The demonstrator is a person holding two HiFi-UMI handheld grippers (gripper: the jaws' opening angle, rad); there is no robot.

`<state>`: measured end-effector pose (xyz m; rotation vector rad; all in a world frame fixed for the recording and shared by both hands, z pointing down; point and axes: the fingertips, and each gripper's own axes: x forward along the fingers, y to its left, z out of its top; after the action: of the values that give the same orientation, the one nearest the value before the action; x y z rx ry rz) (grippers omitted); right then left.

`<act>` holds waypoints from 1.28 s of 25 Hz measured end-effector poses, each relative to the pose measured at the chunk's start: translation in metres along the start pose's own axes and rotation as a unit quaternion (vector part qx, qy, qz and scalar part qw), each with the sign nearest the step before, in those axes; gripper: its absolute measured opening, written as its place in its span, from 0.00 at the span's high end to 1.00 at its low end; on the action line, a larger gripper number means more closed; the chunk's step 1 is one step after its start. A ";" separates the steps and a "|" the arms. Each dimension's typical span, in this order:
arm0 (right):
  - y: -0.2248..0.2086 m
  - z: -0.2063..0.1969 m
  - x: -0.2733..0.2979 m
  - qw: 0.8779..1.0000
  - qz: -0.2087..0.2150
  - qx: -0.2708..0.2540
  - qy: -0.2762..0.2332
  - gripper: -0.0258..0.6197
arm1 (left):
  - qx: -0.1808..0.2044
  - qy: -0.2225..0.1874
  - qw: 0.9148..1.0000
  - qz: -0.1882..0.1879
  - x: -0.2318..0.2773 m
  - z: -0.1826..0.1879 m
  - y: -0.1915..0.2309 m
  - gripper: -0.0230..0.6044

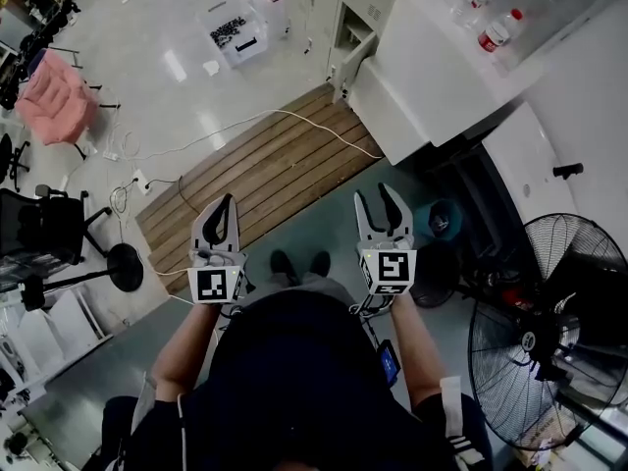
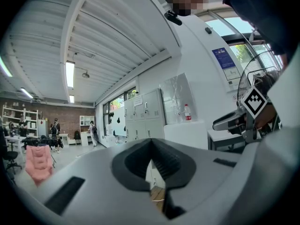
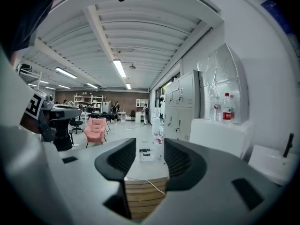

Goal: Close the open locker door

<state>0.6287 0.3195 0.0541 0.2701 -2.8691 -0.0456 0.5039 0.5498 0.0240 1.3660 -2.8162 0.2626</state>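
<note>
- Fingers of the left gripper are pressed together at the tips with nothing between them. The right gripper has its fingers partly spread, and the gap between them holds only a view of the floor.
- Both grippers are held side by side in front of the person, pointing roughly level towards the lockers. These stand well ahead of the fingertips and slightly to the right of them, so nothing is touched yet.
- A door seems to stand out from the row low down, ahead and to the right of the right fingers. I cannot tell which compartment it belongs to.
- Judged step: the approach, with the closing not yet begun.
- Between the fingertips and the lockers lies wooden decking with a cable trailing over it. Step over the cable rather than on it.
- A white cabinet with a bottle on top sits just to the right of the right fingers' line, so keep that gripper clear of its corner.
- No grasp should be needed. Lay the flat outer face of one finger on the door's free edge, away from the hinge, and push it steadily until it seats.
- The right gripper looks nearer the door and better suited. Keep the fingertips out of the closing gap.
</note>
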 end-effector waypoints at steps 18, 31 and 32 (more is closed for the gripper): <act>0.025 0.011 0.015 0.999 0.025 -0.015 -0.013 0.16 | -0.005 -0.007 1.000 -0.014 -0.005 -0.006 0.016 0.96; 0.033 0.008 0.050 1.000 0.005 -0.011 -0.010 0.15 | 0.004 -0.013 0.999 -0.050 0.016 -0.017 0.050 0.96; 0.031 0.008 0.055 1.000 0.006 -0.011 -0.009 0.15 | 0.001 -0.012 0.999 -0.048 0.020 -0.017 0.052 0.96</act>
<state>0.5688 0.3401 0.0624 0.2487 -2.8852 -0.0766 0.4499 0.5683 0.0348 1.5101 -2.7579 0.2491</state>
